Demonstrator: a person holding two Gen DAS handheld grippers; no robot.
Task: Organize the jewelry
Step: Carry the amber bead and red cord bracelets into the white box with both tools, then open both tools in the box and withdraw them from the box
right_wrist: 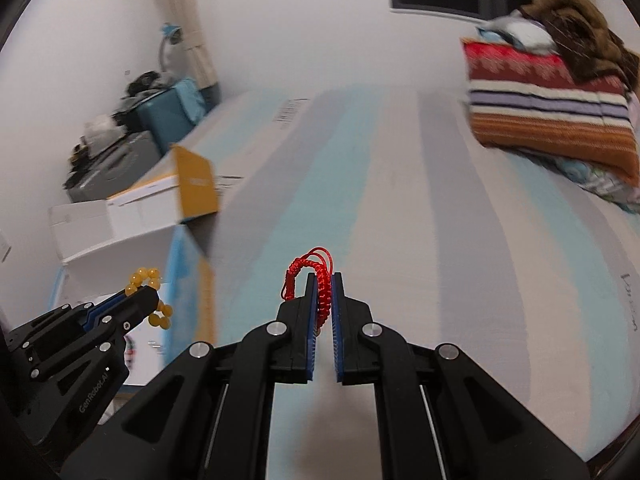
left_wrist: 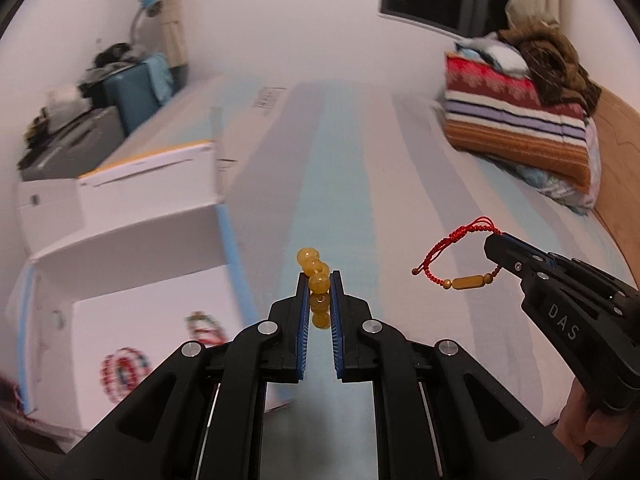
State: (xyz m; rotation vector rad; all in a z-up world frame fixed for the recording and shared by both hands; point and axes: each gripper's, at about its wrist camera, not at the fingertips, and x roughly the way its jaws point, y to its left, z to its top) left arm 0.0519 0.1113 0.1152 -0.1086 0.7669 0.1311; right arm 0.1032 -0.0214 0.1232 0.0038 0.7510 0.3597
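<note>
My left gripper (left_wrist: pixel 319 280) is shut on a yellow bead bracelet (left_wrist: pixel 316 276) and holds it in the air above the striped bed. It also shows in the right wrist view (right_wrist: pixel 146 294), with the yellow beads (right_wrist: pixel 154 300) hanging from its tip. My right gripper (right_wrist: pixel 324 280) is shut on a red cord bracelet (right_wrist: pixel 316 276), also in the air. In the left wrist view the right gripper (left_wrist: pixel 494 240) is at the right, and the red cord bracelet (left_wrist: pixel 456 260) hangs from it with a gold tube bead.
A white open box (left_wrist: pixel 128 264) with beaded bracelets (left_wrist: pixel 124 368) inside stands at the left of the bed (left_wrist: pixel 360 184). A white and orange box (right_wrist: pixel 176 192) lies behind it. Folded striped blankets (left_wrist: pixel 520 120) are stacked at the far right. A cluttered desk (left_wrist: pixel 80 128) stands far left.
</note>
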